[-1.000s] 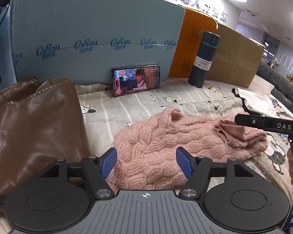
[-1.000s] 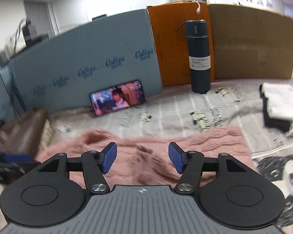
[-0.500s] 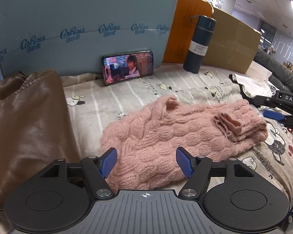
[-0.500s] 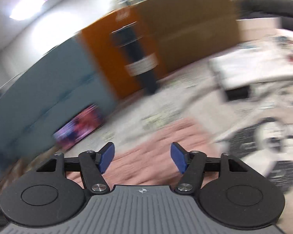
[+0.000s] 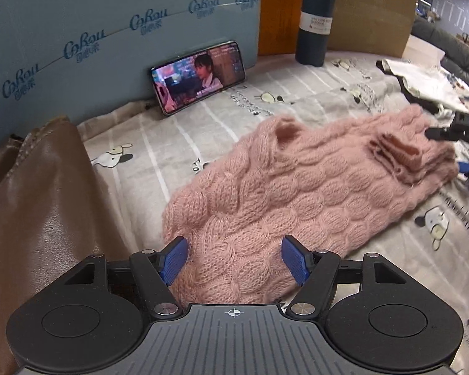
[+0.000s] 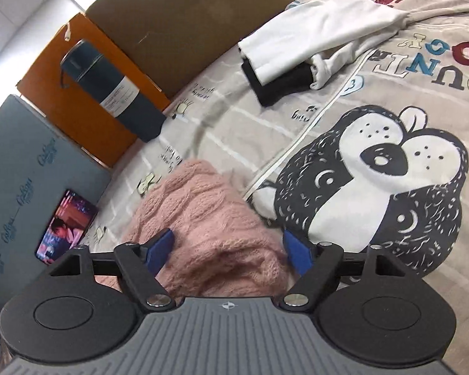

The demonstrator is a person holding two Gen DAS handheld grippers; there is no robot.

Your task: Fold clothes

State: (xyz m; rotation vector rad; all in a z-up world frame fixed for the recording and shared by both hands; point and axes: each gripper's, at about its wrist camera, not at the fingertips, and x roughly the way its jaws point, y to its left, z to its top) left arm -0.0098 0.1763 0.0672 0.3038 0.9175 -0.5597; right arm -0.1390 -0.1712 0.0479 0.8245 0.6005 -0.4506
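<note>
1. The pink cable-knit sweater [image 5: 300,193] lies on the cartoon-print bedsheet [image 5: 203,137], already doubled into a long band with a ribbed cuff [image 5: 394,153] resting on top near its far end. Judged from that shape, the first folds are done; the final fold into a compact packet looks still to come.

2. The left gripper [image 5: 233,259] sits low at the sweater's near end, jaws spread wide, the knit between the blue pads but not pinched.

3. The right gripper [image 6: 228,251] is at the other end of the sweater [image 6: 209,218], jaws likewise spread, straddling the fabric's edge with nothing clamped (whether the pads touch the wool cannot be told).

4. A folded stack, white garment [image 6: 312,28] over a black garment [image 6: 281,84], rests further along the bed; this reads as finished work.

5. A large cream piece printed with a dog [image 6: 375,187] and letters is spread flat beside the sweater; whether it awaits folding or is bedding is unclear.

6. A brown leather jacket [image 5: 37,206] sits bunched to the left, apparently not yet folded.

7. Bystanders: a phone [image 5: 198,76] playing video, propped on a blue board [image 5: 109,31]; a dark flask [image 5: 315,18] standing upright.
</note>
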